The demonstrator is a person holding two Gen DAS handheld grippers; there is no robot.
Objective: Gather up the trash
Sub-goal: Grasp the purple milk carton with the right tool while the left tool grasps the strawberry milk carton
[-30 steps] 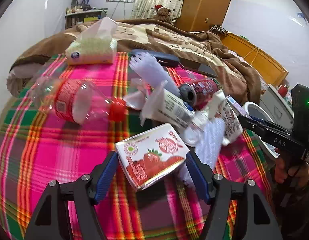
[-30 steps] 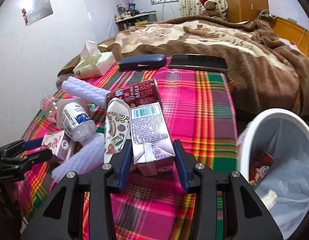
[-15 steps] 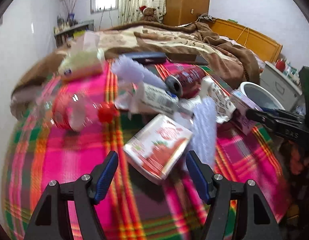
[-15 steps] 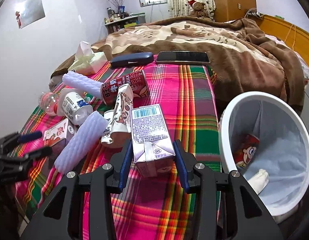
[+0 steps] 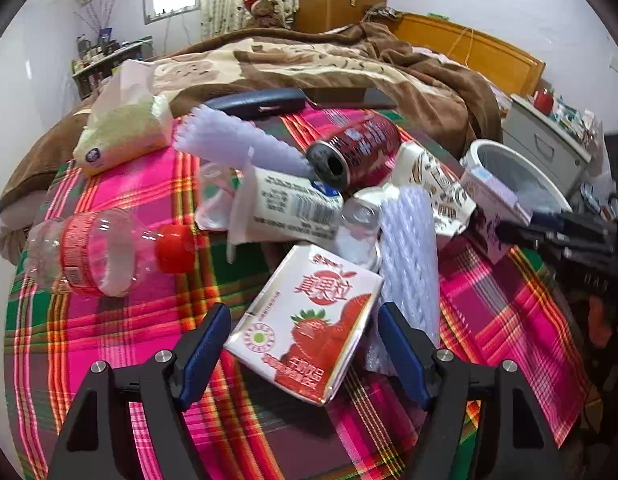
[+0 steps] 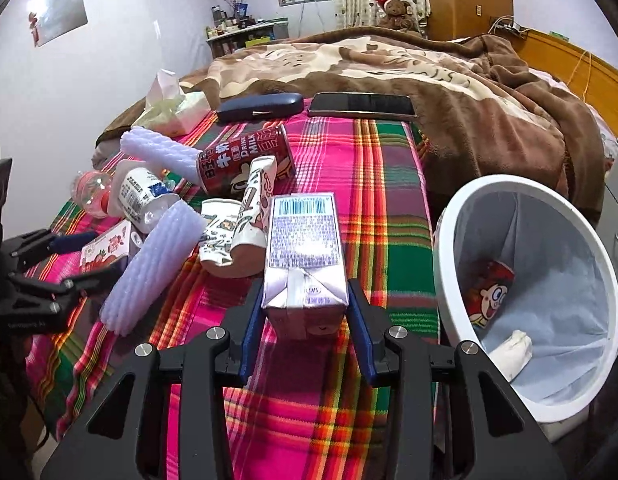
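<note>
Cartons in both our grippers' reach right now. Our right gripper (image 6: pixel 307 316) has its blue pads (image 6: pixel 253 326) pressed on the flanks of the purple milk carton (image 6: pixel 303 252), folded end toward the camera, barcode end pointing to twelve o'clock. We cannot tell whether the carton is lifted off the plaid cloth (image 6: pixel 389 200).

At three o'clock from that carton we see the white bin (image 6: pixel 445 280), just beside the cloth's edge, its pale liner holding a red cartoon wrapper (image 6: pixel 489 296) and a crumpled white wad (image 6: pixel 509 354).

Over on our left gripper (image 5: pixel 299 340), the jaws are opening. The strawberry milk carton (image 5: pixel 309 316) lies tilted between them on the cloth, and there is a clear gap on the left side between pad and carton; on the right the pad stands close to the carton's edge without pressing it.

At one o'clock from the strawberry carton, touching it, lies a white foam sleeve (image 5: pixel 407 264). At twelve o'clock we have a small white bottle (image 5: pixel 297 208) on its side, and beyond it the red drink can (image 5: pixel 357 152), its open end facing us. At ten o'clock a clear plastic bottle with a red cap (image 5: pixel 109 252) lies on the cloth, apart from the pile. A second foam sleeve (image 5: pixel 237 140) leans at eleven o'clock, with the tissue pack (image 5: pixel 125 132) further out the same way.
</note>
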